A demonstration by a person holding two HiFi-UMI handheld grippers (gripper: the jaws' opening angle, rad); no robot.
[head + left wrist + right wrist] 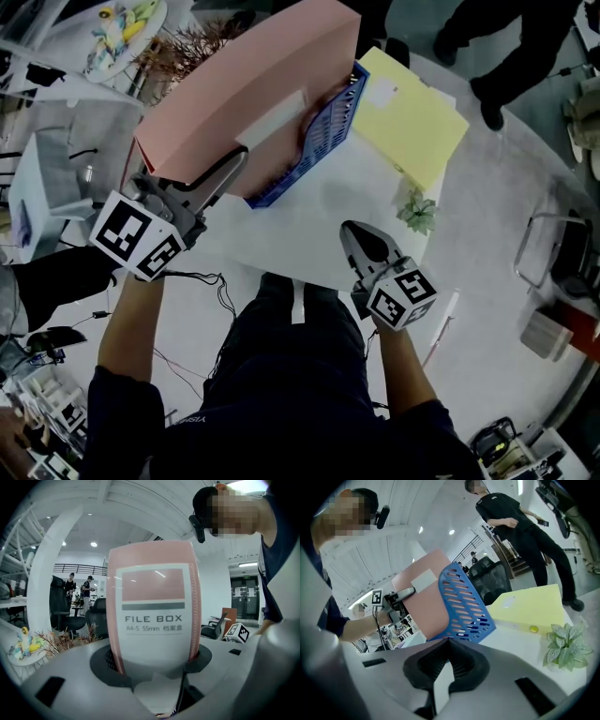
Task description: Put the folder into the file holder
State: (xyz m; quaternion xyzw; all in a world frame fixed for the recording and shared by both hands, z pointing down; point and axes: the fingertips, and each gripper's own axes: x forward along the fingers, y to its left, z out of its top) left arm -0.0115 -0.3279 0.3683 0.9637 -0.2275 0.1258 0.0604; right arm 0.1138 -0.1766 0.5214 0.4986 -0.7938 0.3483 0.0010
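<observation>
A pink folder (pixel 253 94) marked "FILE BOX" leans tilted, its far end inside the blue mesh file holder (pixel 323 131) on the white table (pixel 281 234). My left gripper (pixel 230 169) is shut on the folder's near spine. In the left gripper view the spine (pixel 154 611) stands upright between the two pads of that gripper (pixel 154 667). My right gripper (pixel 352 230) hovers near the table's front edge, shut and holding nothing. The right gripper view looks past its closed tips (pixel 447 641) at the holder (pixel 464 606) and the folder (pixel 424 602).
A yellow folder (pixel 412 117) lies flat to the right of the holder. A small green plant (pixel 417 211) sits at the table's right edge. Dried twigs (pixel 183 47) and a plate (pixel 127 28) lie far left. A person (pixel 520 531) stands beyond the table.
</observation>
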